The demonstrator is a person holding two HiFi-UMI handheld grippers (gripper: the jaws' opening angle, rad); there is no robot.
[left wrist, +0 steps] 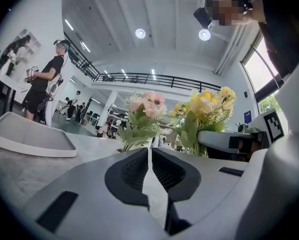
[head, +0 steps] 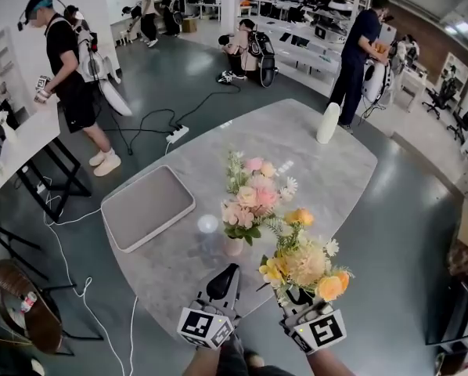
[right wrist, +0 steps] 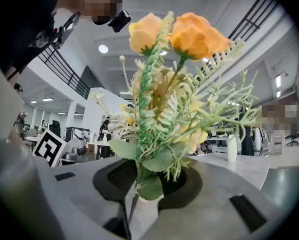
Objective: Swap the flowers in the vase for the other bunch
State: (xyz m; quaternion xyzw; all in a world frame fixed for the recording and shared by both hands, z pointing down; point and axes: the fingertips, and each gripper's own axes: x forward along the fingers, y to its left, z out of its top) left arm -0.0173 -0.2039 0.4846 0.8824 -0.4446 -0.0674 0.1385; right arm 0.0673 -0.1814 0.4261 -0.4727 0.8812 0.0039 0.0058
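A pink bunch (head: 250, 194) stands in a small pale vase (head: 234, 246) near the front of the grey table (head: 312, 163). My right gripper (head: 297, 296) is shut on the stems of a yellow and orange bunch (head: 306, 262), held upright just right of the vase. In the right gripper view those stems (right wrist: 137, 180) run up between the jaws to the orange blooms (right wrist: 175, 33). My left gripper (head: 223, 283) is shut with nothing in it, just in front of the vase. The left gripper view shows the pink bunch (left wrist: 144, 107) and the yellow bunch (left wrist: 209, 102) beyond its closed tips (left wrist: 149, 152).
A flat grey tray (head: 146, 207) lies on the table to the left. A tall white bottle (head: 328, 122) stands at the far edge. A small round clear thing (head: 208, 224) sits left of the vase. Several people stand around, and cables cross the floor (head: 148, 124).
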